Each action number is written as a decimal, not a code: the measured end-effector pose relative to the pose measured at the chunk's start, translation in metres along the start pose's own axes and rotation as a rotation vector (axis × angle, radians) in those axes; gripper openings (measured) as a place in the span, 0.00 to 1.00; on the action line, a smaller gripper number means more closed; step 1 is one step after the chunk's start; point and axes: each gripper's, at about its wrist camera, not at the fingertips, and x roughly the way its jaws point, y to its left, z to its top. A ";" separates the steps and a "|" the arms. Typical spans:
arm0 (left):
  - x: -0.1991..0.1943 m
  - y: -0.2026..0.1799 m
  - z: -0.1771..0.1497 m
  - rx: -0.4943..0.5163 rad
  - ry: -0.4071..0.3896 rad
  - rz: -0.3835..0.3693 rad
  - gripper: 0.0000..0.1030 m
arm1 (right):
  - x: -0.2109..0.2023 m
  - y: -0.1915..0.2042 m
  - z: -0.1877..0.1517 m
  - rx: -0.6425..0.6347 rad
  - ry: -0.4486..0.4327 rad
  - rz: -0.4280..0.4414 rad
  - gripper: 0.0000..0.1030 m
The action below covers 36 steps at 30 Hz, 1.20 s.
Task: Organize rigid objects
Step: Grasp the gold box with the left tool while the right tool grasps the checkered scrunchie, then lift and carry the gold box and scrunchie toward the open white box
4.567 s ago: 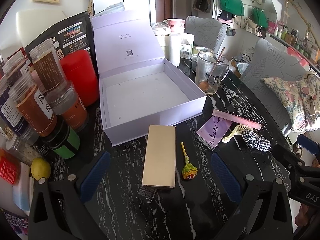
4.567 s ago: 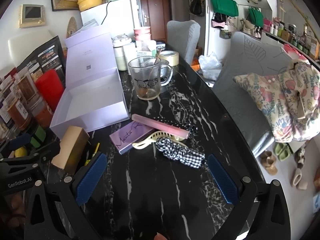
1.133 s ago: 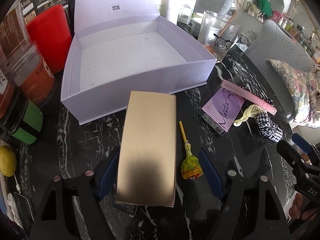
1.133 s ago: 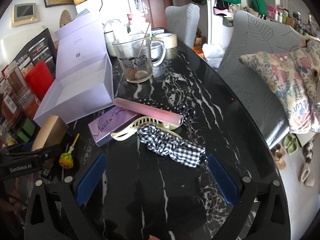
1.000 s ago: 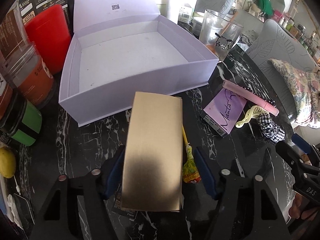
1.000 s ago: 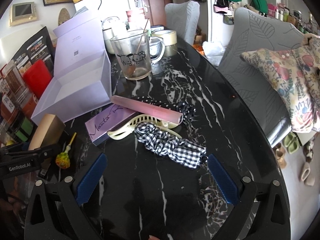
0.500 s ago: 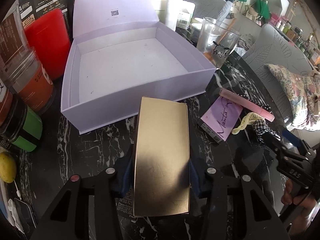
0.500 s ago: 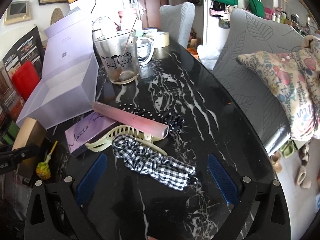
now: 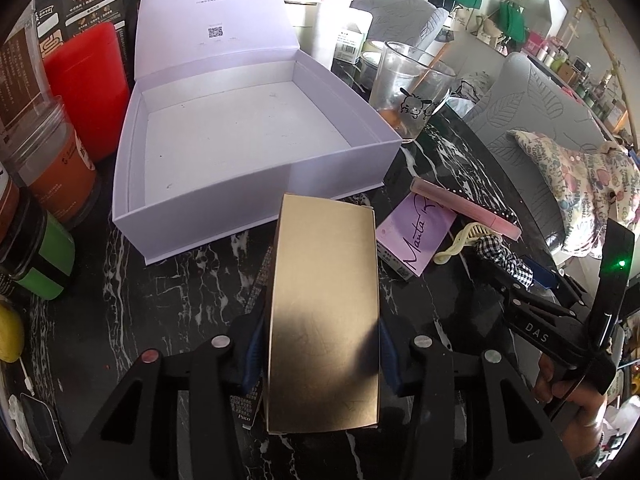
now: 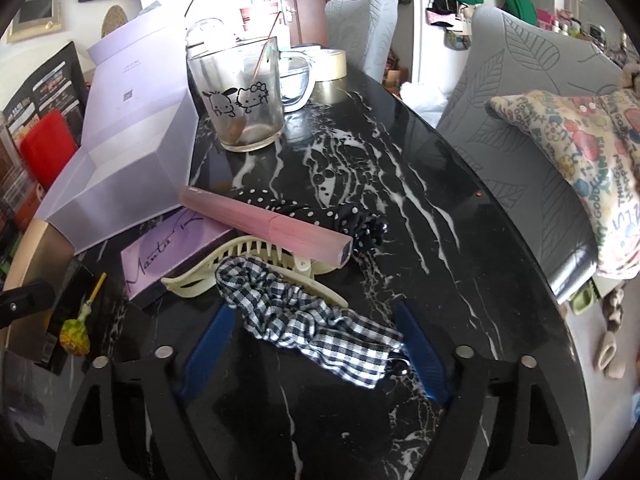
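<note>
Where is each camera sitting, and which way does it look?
Left wrist: sits on the left tongs, looking down past them at the gold box they squeeze and the open lilac box; the right tongs and a hand show at right.
Right wrist: sits on the right tongs, looking down at the checked scrunchie between closing pads; the left tongs' tip shows at left.
Both see the lilac box, gold box, glass mug and pink case.

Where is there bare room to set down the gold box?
Inside the open lilac gift box: its floor is bare. The black marble tabletop is also clear right of the pink tube, toward the grey chair. Crowded: jars left of the gift box, and the purple card, cream hair claw and gingham scrunchie cluster.
</note>
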 end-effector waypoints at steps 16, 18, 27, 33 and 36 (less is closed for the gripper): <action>-0.024 0.006 -0.019 -0.019 -0.038 -0.014 0.45 | -0.023 0.011 -0.018 -0.007 0.014 0.065 0.20; -0.026 0.008 -0.023 -0.025 -0.042 -0.013 0.45 | -0.026 0.014 -0.020 -0.016 0.012 0.064 0.19; -0.040 0.014 -0.034 -0.038 -0.064 -0.012 0.45 | -0.047 0.026 -0.027 -0.036 -0.013 0.095 0.19; -0.050 0.019 -0.041 -0.052 -0.080 0.002 0.45 | -0.056 0.039 -0.030 -0.070 -0.020 0.127 0.19; -0.056 0.022 -0.046 -0.063 -0.090 0.009 0.45 | -0.058 0.047 -0.032 -0.085 -0.017 0.148 0.19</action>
